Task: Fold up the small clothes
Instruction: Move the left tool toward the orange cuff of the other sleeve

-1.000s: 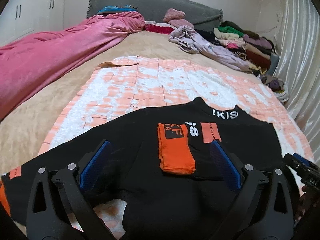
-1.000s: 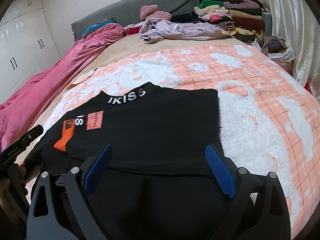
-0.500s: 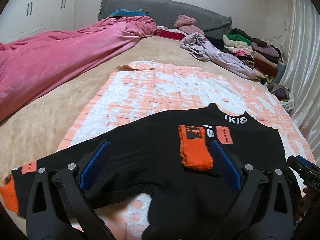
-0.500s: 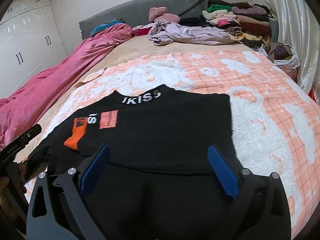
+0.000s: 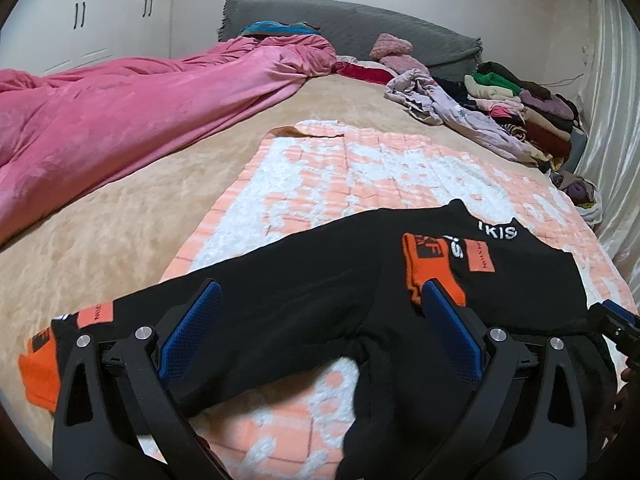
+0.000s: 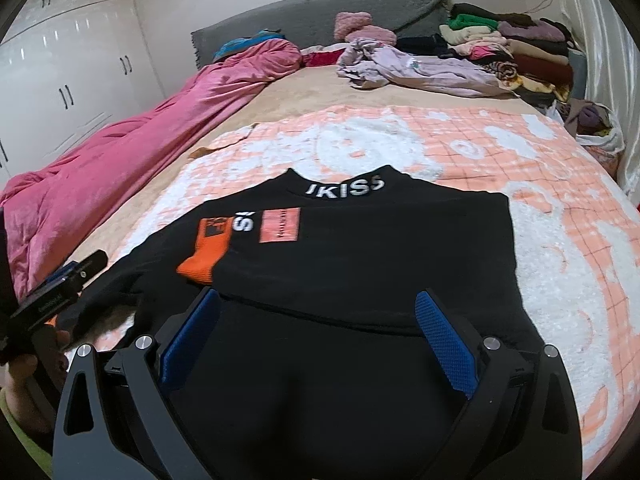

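A black long-sleeved top (image 5: pixel 320 292) with orange cuffs and white collar lettering lies on a peach and white blanket (image 5: pixel 360 172). One sleeve is folded across its chest, the orange cuff (image 5: pixel 430 270) near the collar. The other sleeve stretches left, ending in an orange cuff (image 5: pixel 40 368). My left gripper (image 5: pixel 320 320) is open and empty above that sleeve. The top also shows in the right wrist view (image 6: pixel 380 248). My right gripper (image 6: pixel 316 320) is open and empty over the body's lower part. The left gripper shows at that view's left edge (image 6: pixel 60 288).
A pink duvet (image 5: pixel 120 112) lies along the left side of the bed. A lilac garment (image 6: pixel 420 68) and a stack of folded clothes (image 6: pixel 520 48) sit at the far right near the grey headboard (image 6: pixel 320 16). A satin curtain (image 5: pixel 612 160) hangs on the right.
My left gripper has shifted left along the top, bringing the outstretched sleeve and its cuff into view. My right gripper has drawn slightly back. Both stayed open.
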`<state>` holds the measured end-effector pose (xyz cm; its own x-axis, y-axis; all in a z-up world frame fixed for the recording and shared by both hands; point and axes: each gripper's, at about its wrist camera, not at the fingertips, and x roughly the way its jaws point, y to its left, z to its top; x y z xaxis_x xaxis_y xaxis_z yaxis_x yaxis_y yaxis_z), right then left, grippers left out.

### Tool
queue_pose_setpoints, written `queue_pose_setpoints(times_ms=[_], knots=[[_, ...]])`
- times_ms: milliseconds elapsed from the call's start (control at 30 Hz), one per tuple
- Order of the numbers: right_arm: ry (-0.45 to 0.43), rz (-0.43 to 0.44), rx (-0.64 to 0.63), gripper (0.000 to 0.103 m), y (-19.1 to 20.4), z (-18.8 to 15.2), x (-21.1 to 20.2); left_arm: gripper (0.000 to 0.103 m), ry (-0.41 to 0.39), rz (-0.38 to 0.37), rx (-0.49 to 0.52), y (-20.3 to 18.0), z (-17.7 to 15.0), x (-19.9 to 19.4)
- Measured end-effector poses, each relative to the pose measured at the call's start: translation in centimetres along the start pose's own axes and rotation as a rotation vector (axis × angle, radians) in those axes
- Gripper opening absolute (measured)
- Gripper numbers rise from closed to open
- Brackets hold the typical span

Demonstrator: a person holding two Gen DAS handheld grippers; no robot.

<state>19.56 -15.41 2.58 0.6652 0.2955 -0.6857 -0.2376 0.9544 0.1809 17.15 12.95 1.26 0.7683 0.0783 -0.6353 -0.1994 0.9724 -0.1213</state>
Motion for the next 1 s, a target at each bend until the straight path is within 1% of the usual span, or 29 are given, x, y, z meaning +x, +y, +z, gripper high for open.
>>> queue_pose_setpoints(times_ms=[133, 233, 433, 667, 800, 1000], knots=[[-0.003, 0.022, -0.006, 0.098, 0.8, -0.1, -0.3, 0.093, -0.002, 0.014, 0.0, 0.7, -0.6, -0.4], [-0.005, 0.041, -0.016, 0.098, 1.4, -0.2, -0.7, 0.093, -0.004, 0.037, -0.026, 2.0, -0.9, -0.9], [-0.011, 0.066, -0.031, 0.098, 2.5, 0.0, -1.3, 0.093, -0.019, 0.059, -0.077, 4.4, -0.9, -2.4], [-0.013, 0.097, -0.065, 0.098, 4.2, 0.2, -1.8, 0.093, -0.018, 0.094, -0.085, 5.9, -1.0, -3.6], [-0.009, 0.121, -0.096, 0.098, 5.7, 0.4, -1.8, 0.093, -0.038, 0.114, -0.09, 7.1, -0.9, -4.9], [-0.007, 0.157, -0.146, 0.098, 8.4, 0.6, -1.6, 0.093, -0.051, 0.172, -0.112, 9.8, -0.8, -6.6]])
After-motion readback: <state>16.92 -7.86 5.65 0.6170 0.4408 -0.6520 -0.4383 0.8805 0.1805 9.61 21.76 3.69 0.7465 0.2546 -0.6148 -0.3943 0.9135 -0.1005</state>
